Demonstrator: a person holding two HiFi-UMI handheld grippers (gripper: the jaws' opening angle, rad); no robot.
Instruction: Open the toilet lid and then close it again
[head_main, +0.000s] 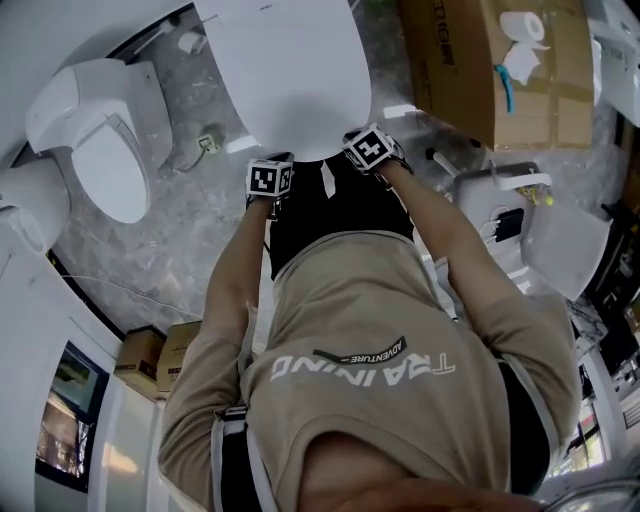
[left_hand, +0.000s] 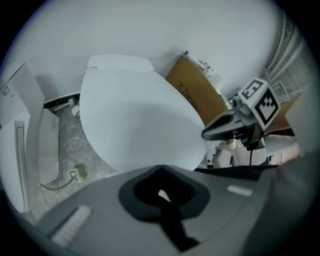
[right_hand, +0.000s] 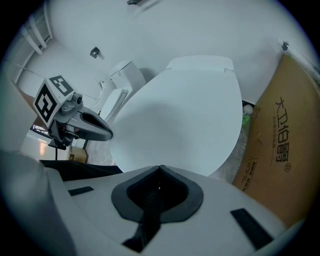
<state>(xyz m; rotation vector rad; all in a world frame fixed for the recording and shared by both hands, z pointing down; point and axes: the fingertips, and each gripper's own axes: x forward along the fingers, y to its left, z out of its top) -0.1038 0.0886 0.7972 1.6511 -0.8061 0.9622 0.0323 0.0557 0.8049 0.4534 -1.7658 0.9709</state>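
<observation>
Just short of the front edge of the lowered toilet lid (head_main: 290, 80), you hold the left gripper (left_hand: 160, 169) and right gripper (right_hand: 159, 169) side by side, both clenched empty, probably to hook under and lift evenly.

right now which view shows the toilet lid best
The right gripper view: the lid fills the centre, seen from its hinge end almost to its front edge. The left gripper view shows it too, but smaller and more from the side. The head view cuts off its far end at the picture's top edge.
</observation>
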